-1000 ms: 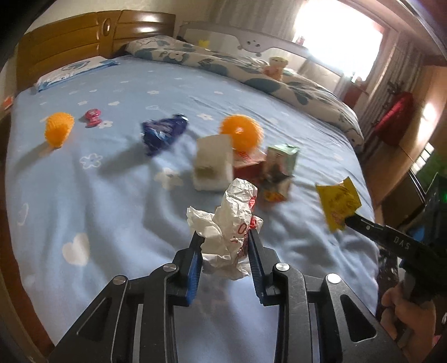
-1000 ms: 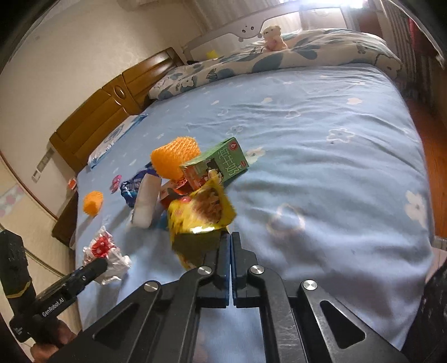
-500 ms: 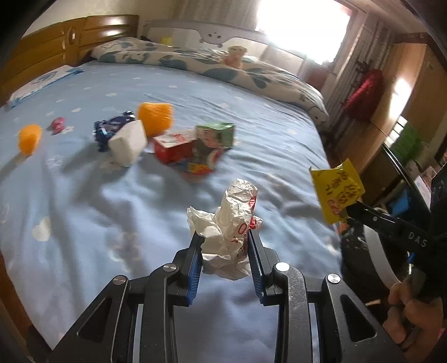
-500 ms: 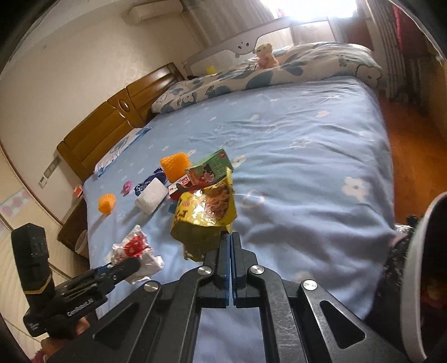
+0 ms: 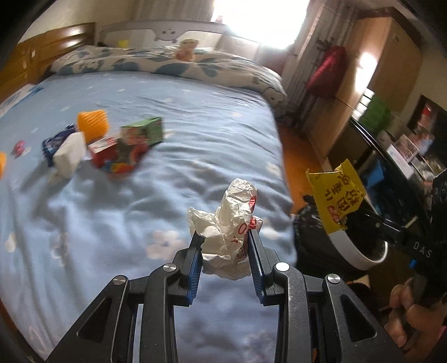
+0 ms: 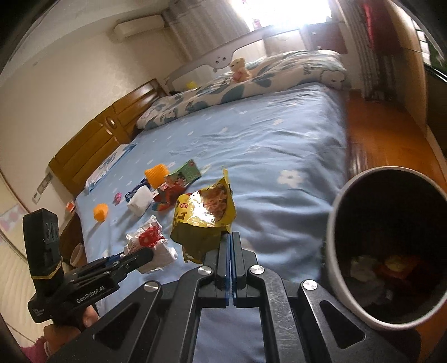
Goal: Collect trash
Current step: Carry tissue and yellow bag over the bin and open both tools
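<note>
Both claws have swung from the bed (image 6: 279, 145) toward the bin (image 6: 338, 212), left claw (image 5: 225, 243) pinching paper (image 5: 229, 223), right claw (image 6: 230, 237) pinching the wrapper (image 6: 204, 220); let go only right over the bin.

A blue flowered bed (image 6: 279, 145) with wooden headboard (image 6: 92, 145) fills the room; bright window (image 5: 259, 19), orange wooden floor (image 6: 391, 145), cream walls (image 6: 56, 83).

Both wrist views overlook the bed (image 5: 167, 117) – obliquely
</note>
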{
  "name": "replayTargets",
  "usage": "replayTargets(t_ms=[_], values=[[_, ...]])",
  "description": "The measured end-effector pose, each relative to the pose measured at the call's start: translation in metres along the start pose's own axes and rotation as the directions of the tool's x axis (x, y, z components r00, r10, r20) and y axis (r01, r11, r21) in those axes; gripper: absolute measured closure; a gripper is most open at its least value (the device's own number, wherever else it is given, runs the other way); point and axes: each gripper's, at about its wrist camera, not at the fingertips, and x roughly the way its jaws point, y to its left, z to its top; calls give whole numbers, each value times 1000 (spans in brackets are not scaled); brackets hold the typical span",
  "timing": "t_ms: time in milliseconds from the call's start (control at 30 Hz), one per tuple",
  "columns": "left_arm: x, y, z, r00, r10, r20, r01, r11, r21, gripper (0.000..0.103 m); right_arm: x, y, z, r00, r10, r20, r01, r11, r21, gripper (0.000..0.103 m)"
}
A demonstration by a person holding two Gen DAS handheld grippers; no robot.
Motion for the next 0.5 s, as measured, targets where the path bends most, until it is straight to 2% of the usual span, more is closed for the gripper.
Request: replayTargets(t_ms=[500], values=[[29, -72, 9, 993, -97, -63, 104, 988, 118, 73, -57, -65, -13, 993, -110, 49, 105, 990, 91, 103]])
